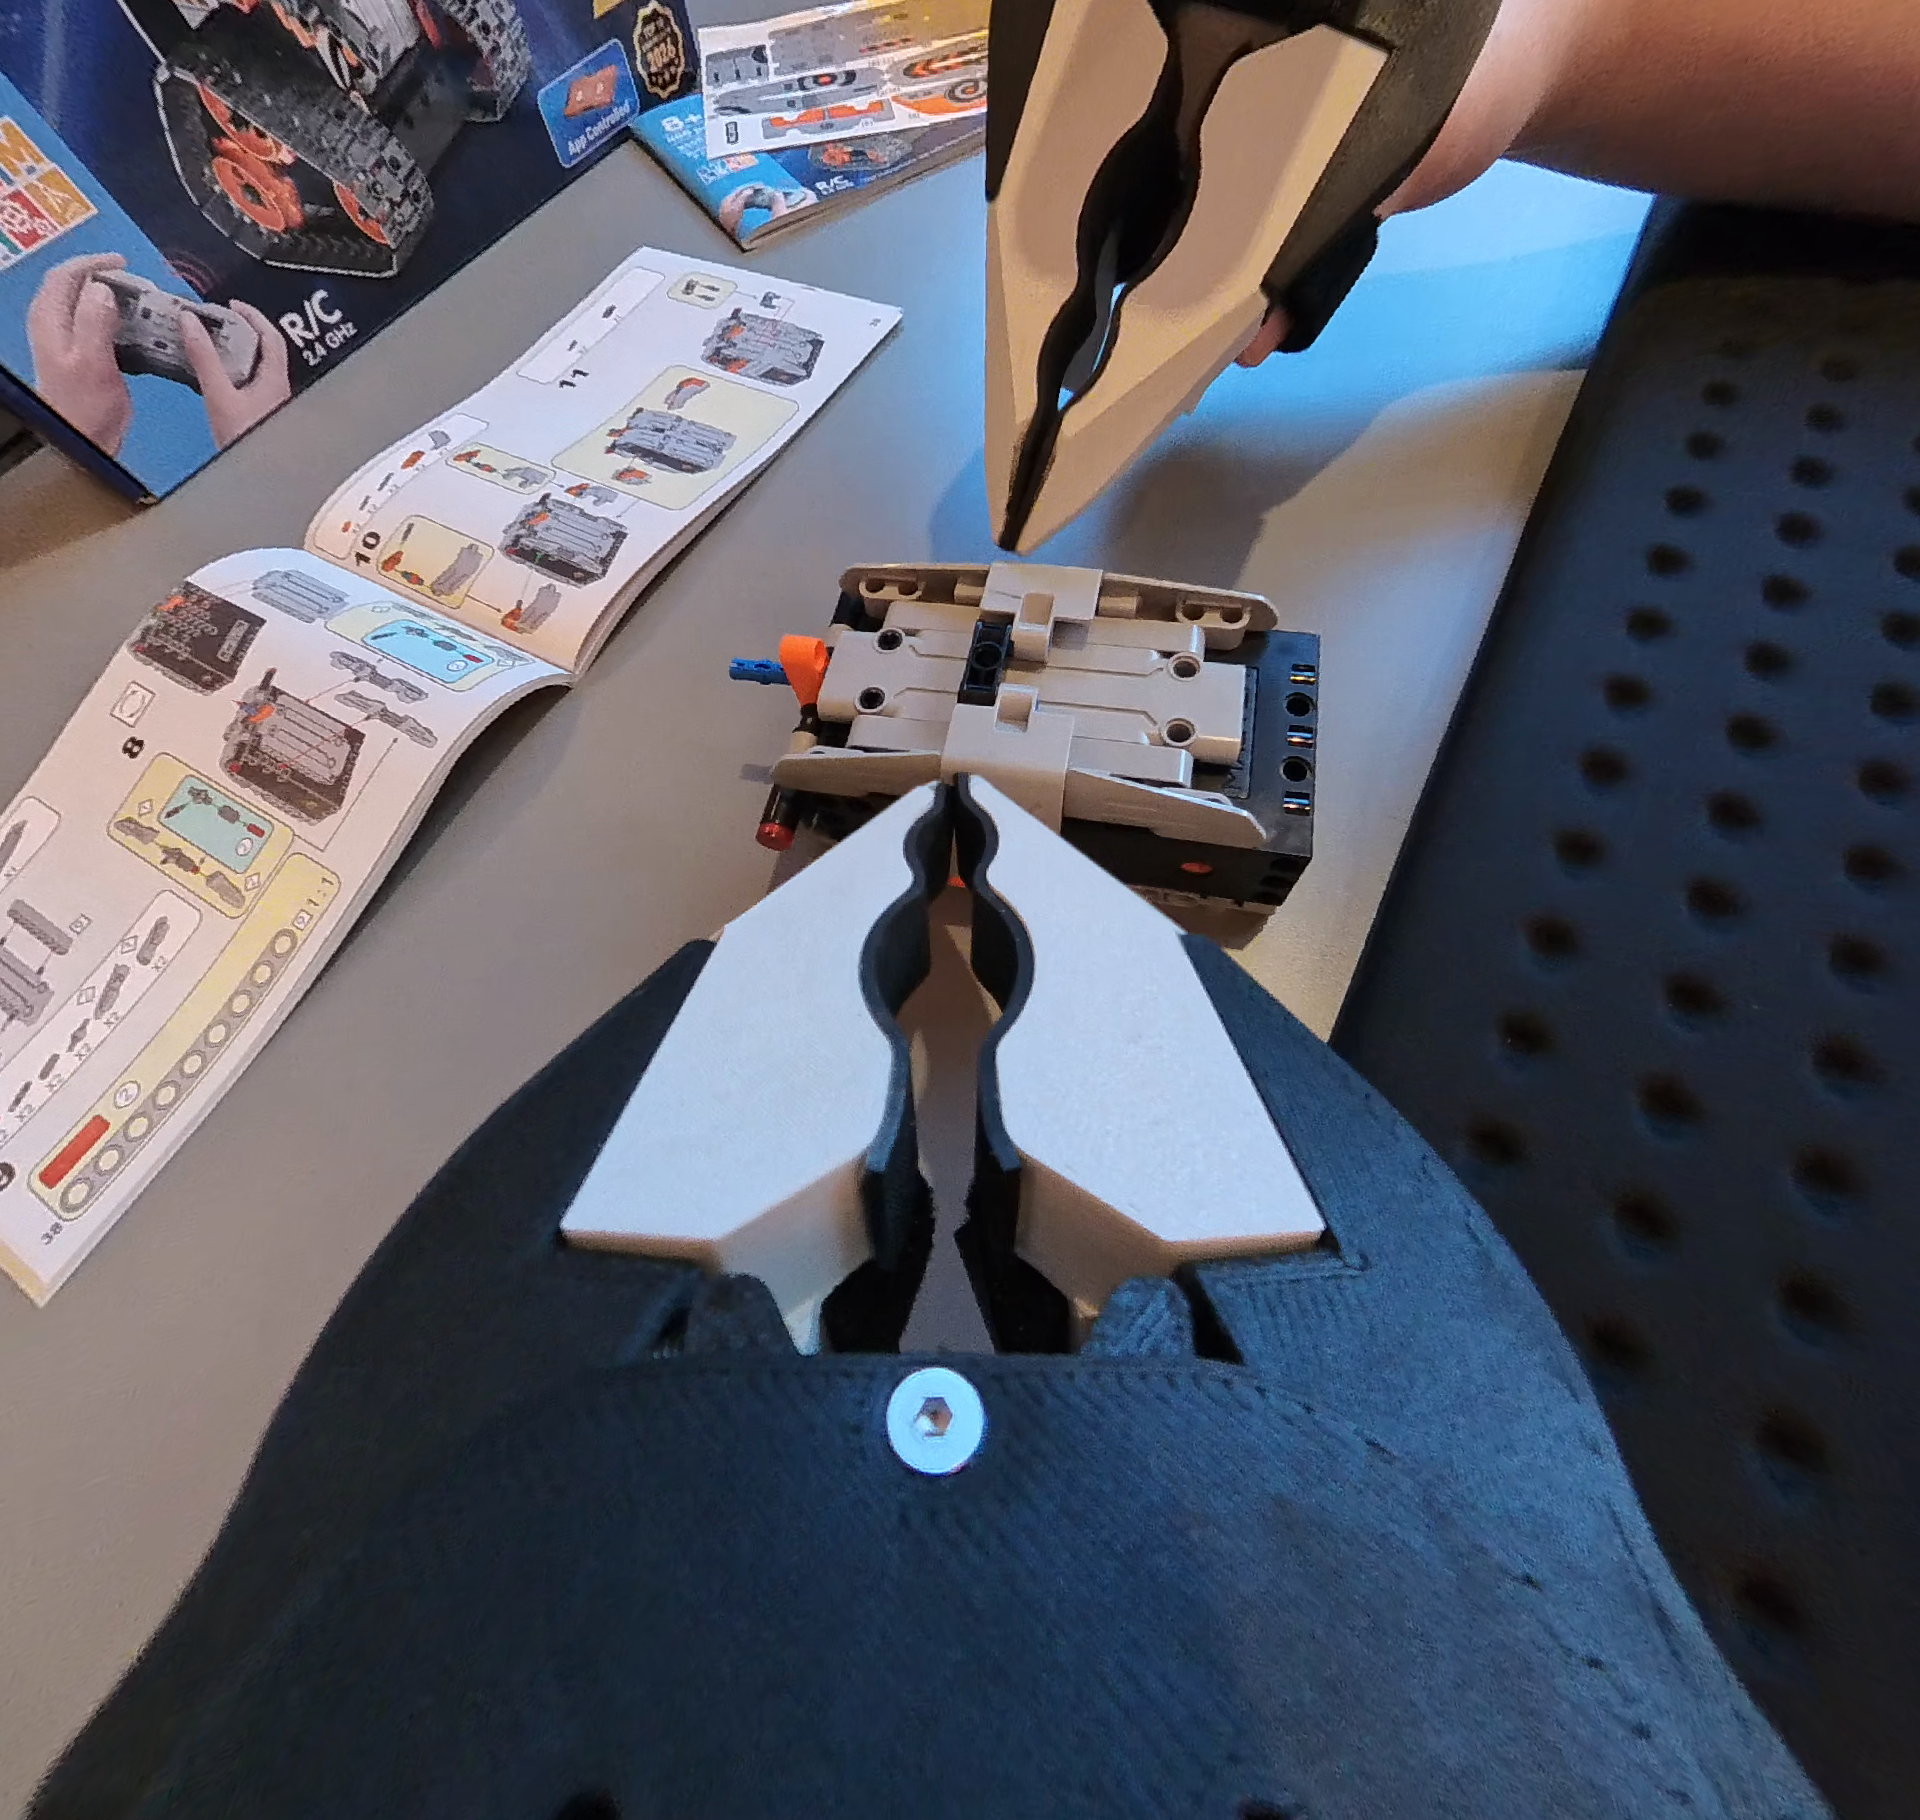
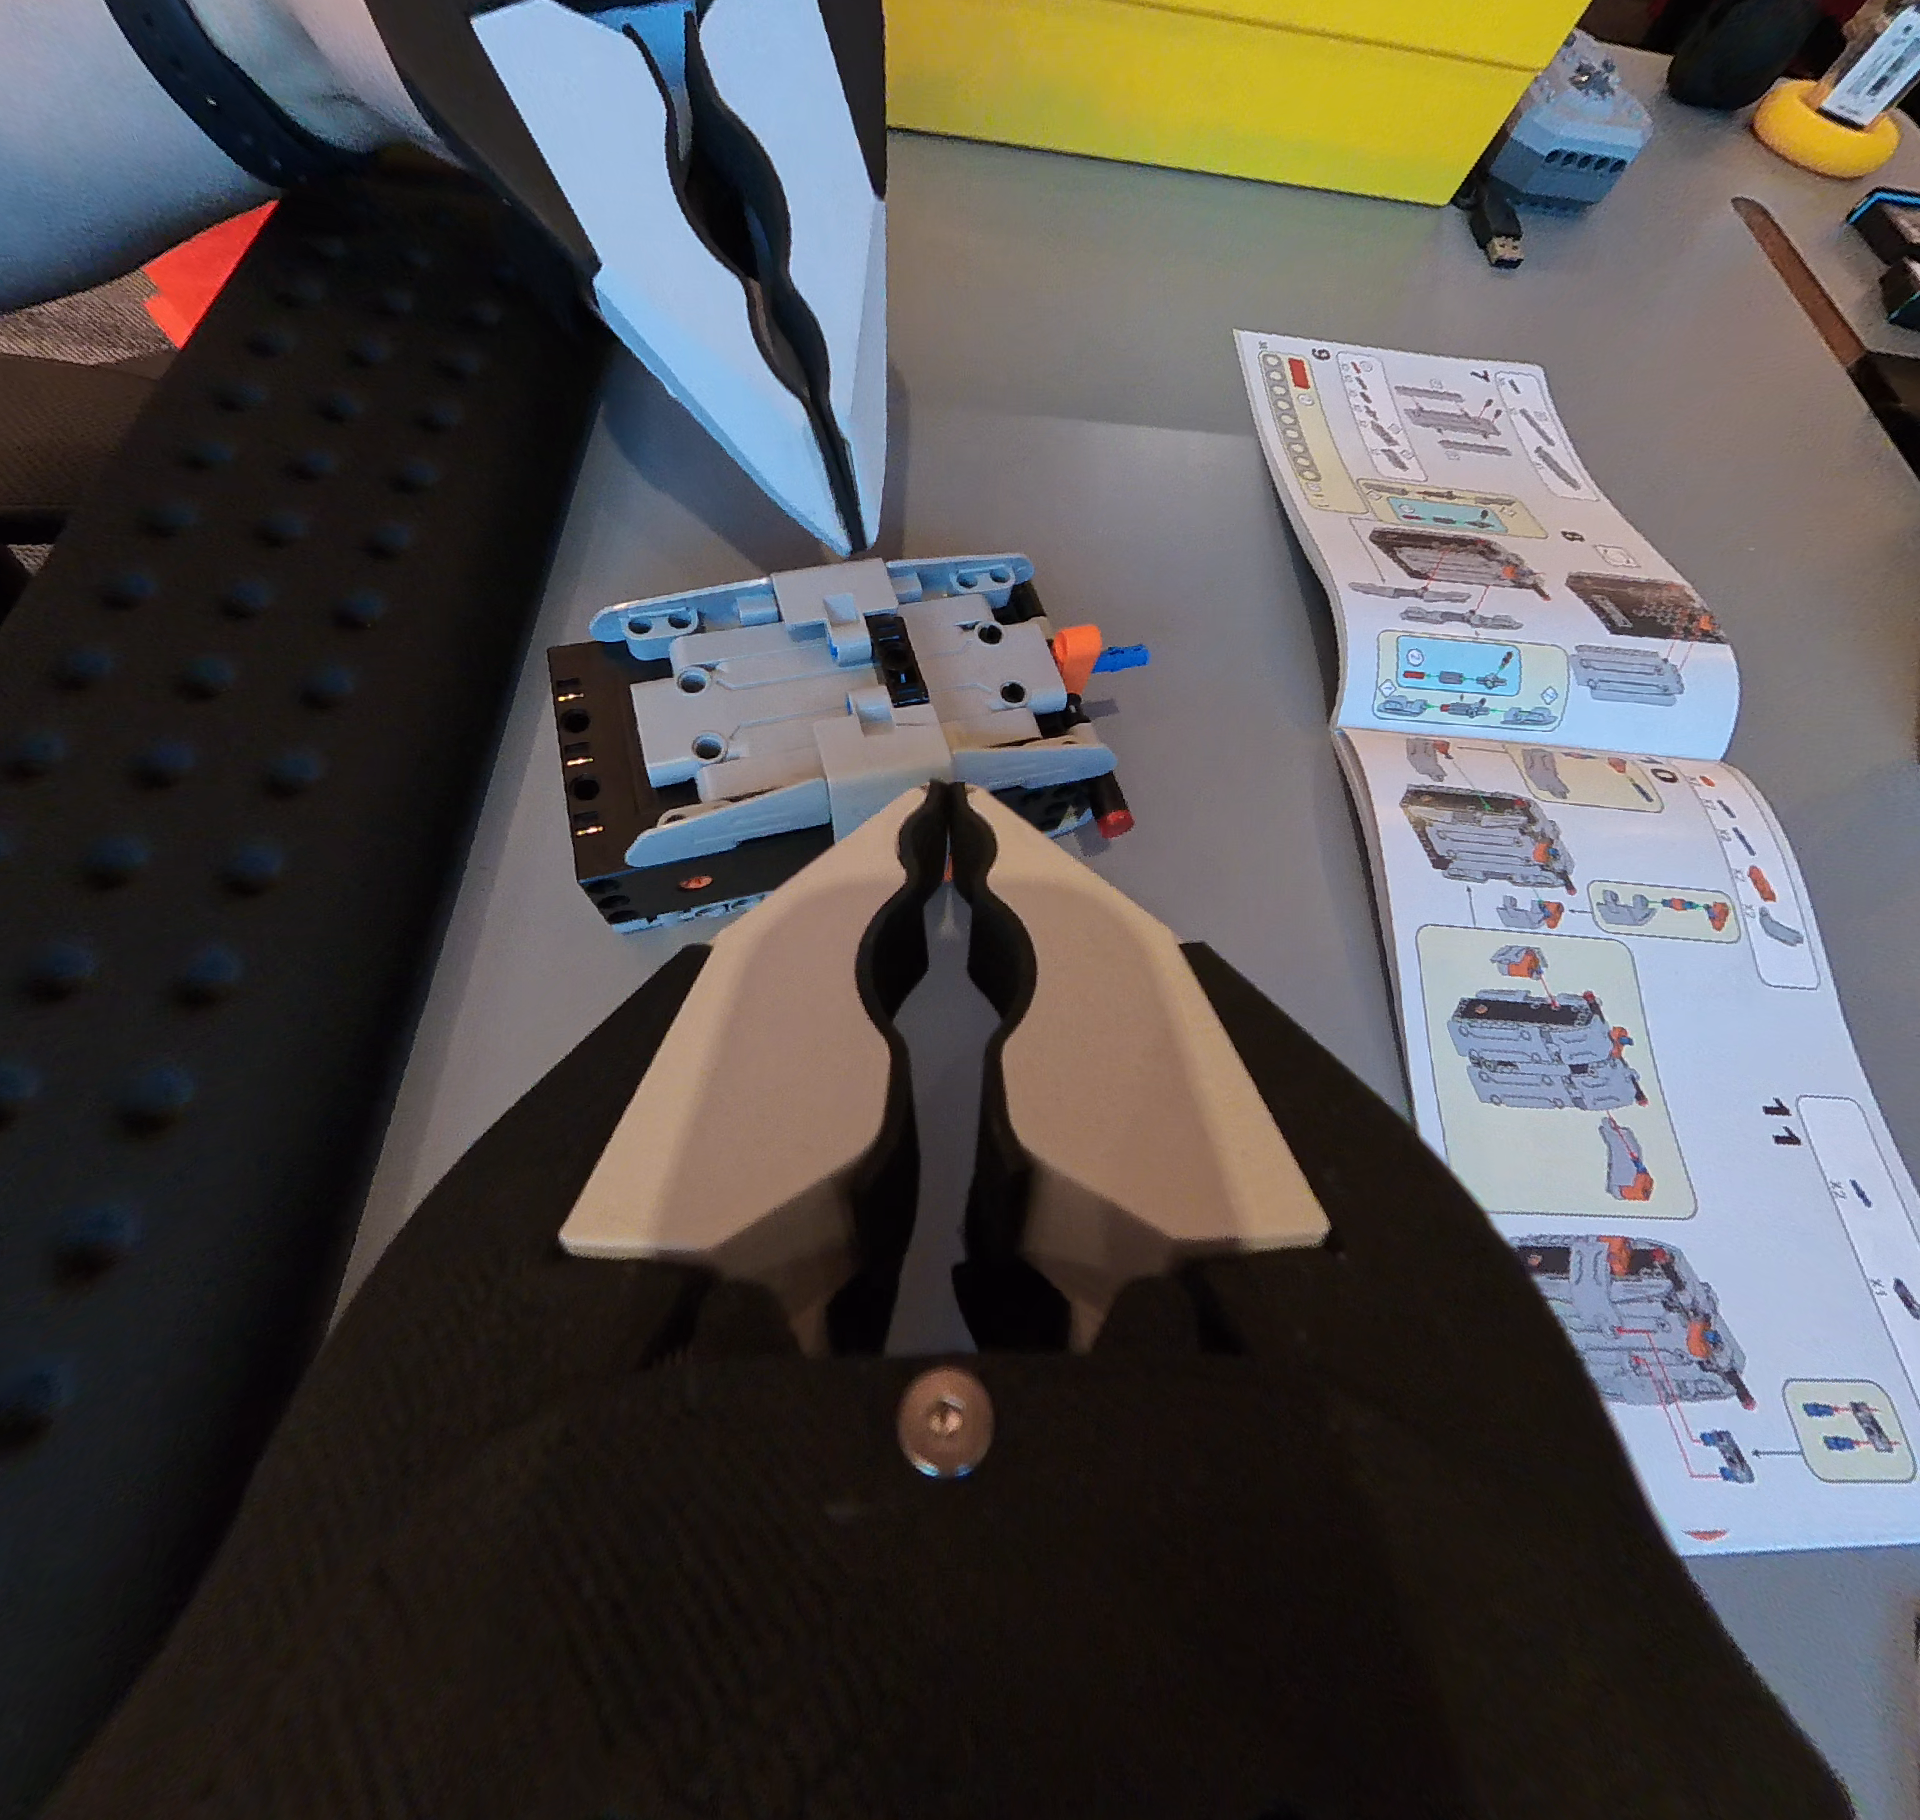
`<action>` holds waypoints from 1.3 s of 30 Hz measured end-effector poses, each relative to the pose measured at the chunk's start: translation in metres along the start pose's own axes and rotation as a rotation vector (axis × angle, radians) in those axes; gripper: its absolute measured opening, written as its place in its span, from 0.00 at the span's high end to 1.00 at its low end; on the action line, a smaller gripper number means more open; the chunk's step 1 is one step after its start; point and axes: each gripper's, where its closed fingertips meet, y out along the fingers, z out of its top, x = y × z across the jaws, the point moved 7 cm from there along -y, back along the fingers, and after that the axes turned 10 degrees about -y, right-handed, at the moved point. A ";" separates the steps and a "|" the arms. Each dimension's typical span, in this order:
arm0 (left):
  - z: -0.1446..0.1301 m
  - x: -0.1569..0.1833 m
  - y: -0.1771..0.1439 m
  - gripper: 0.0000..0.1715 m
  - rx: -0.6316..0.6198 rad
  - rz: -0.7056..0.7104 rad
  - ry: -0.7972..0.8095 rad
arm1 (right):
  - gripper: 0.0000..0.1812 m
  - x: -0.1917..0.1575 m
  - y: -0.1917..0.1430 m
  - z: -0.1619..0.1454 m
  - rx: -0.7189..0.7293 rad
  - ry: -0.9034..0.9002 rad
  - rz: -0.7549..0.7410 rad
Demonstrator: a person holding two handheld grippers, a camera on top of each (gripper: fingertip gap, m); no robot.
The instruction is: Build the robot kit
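A grey and black brick assembly (image 1: 1039, 721) lies flat on the grey table, with an orange piece and a blue pin at one end. It also shows in the right wrist view (image 2: 831, 710). My left gripper (image 1: 954, 788) is shut, with its tips at the near grey edge of the assembly. My right gripper (image 1: 1013, 544) is shut and points down at the opposite edge. In the right wrist view my right gripper (image 2: 948, 791) touches the near edge, and the left gripper (image 2: 854, 546) meets the far edge. Neither holds a loose piece.
An open instruction booklet (image 1: 416, 679) (image 2: 1558, 835) lies beside the assembly. A blue product box (image 1: 260, 160) and a sticker sheet (image 1: 842, 77) lie behind it. A black studded surface (image 1: 1714, 835) (image 2: 208, 731) borders the table. A yellow bin (image 2: 1195, 35) and a grey hub with cable (image 2: 1558, 139) stand at the back. The grippers' ends are close to 6 cm from one another.
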 end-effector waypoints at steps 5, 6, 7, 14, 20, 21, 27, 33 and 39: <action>0.000 0.000 0.002 1.00 -0.002 0.001 0.007 | 1.00 -0.001 0.002 0.001 0.004 0.001 0.012; 0.000 0.000 0.002 1.00 0.000 0.001 0.006 | 1.00 -0.001 0.002 0.001 0.002 0.006 0.016; 0.001 0.000 0.002 1.00 -0.002 0.002 0.010 | 1.00 -0.001 0.002 0.002 0.001 0.005 0.018; 0.004 0.000 -0.002 1.00 0.009 0.009 0.016 | 1.00 -0.004 0.002 0.001 0.002 0.019 0.020; -0.001 0.009 -0.013 1.00 -0.005 0.002 0.041 | 1.00 -0.010 -0.004 0.002 0.007 0.007 0.015; -0.003 0.010 -0.011 1.00 -0.015 0.002 0.046 | 1.00 -0.010 -0.004 0.002 0.004 0.006 0.017; -0.004 0.011 -0.004 1.00 -0.004 -0.008 0.027 | 1.00 -0.012 0.000 0.003 0.001 0.002 0.032; 0.003 0.002 -0.013 1.00 0.033 0.063 0.010 | 1.00 -0.008 -0.009 0.012 0.038 -0.021 0.018; 0.020 0.001 -0.024 0.87 0.059 0.027 0.006 | 0.87 0.004 0.000 0.033 -0.080 -0.112 0.097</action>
